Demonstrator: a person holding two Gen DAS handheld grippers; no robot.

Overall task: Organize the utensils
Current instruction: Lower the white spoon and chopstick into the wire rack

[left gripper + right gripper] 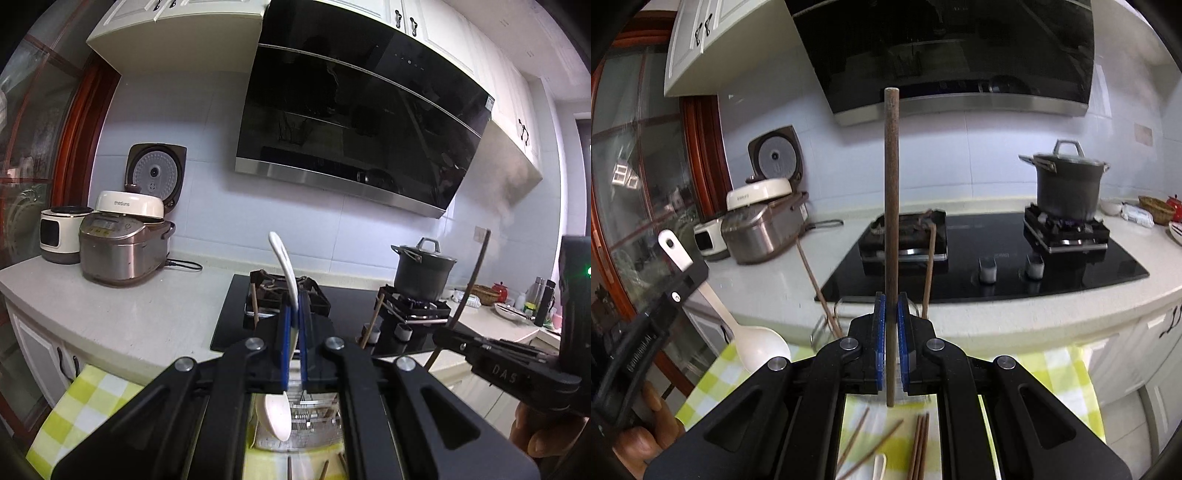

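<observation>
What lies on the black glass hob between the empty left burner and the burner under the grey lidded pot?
Two small control knobs, set toward the front of the hob, between the empty burner and the grey lidded pot; the right wrist view shows it.

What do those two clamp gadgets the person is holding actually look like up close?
Each hand-held gripper, left and right, is matte black plastic: angular linkage arms joined by round silver pivot bolts, ending in flat fingers with blue pads. White lettering marks the side, a green light glows on the right one, and bare fingers grip the handles.

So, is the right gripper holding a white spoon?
No, the right gripper is shut on a brown chopstick; the white spoon sits in the left gripper.
</observation>
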